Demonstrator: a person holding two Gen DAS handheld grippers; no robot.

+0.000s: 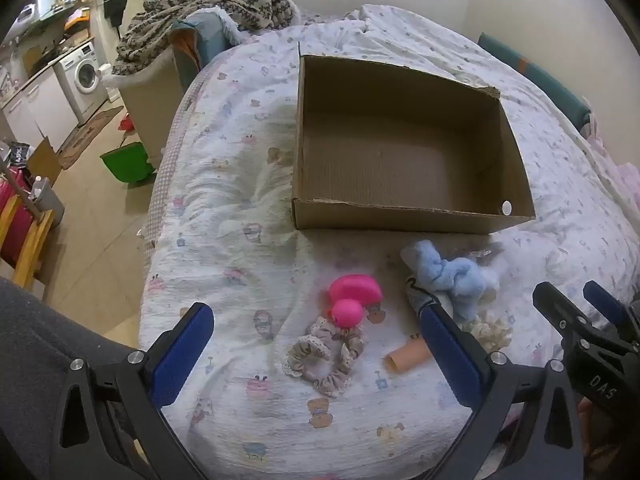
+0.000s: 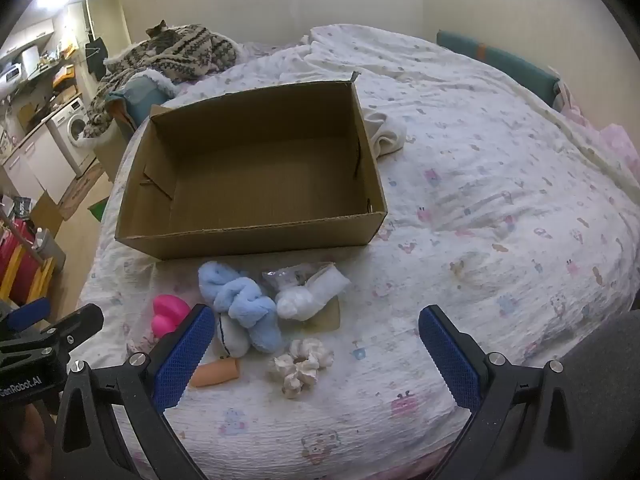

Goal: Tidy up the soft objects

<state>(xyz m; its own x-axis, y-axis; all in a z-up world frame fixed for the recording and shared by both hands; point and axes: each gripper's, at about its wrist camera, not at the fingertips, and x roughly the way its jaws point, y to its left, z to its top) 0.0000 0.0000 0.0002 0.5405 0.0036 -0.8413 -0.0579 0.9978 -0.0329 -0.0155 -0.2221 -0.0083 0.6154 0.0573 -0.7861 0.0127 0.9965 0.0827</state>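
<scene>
An open, empty cardboard box (image 1: 404,216) (image 2: 248,240) sits on the bed. In front of it lie a pink rubber duck (image 1: 352,296) (image 2: 170,314), a knotted light-blue fluffy cloth (image 1: 448,276) (image 2: 240,300), a beige scrunchie (image 1: 324,354), a cream scrunchie (image 2: 300,366) (image 1: 490,330), an orange tube (image 1: 408,356) (image 2: 216,372) and a white bundle in clear plastic (image 2: 308,290). My left gripper (image 1: 316,330) is open above the beige scrunchie and duck. My right gripper (image 2: 316,330) is open above the cream scrunchie. Both are empty.
The bed has a white printed quilt (image 2: 480,200). A cat lies on a patterned blanket (image 1: 208,4) at the far corner. Left of the bed are the floor, a green bin (image 1: 126,162), a washing machine (image 1: 82,76) and a red-and-yellow rack (image 1: 20,224).
</scene>
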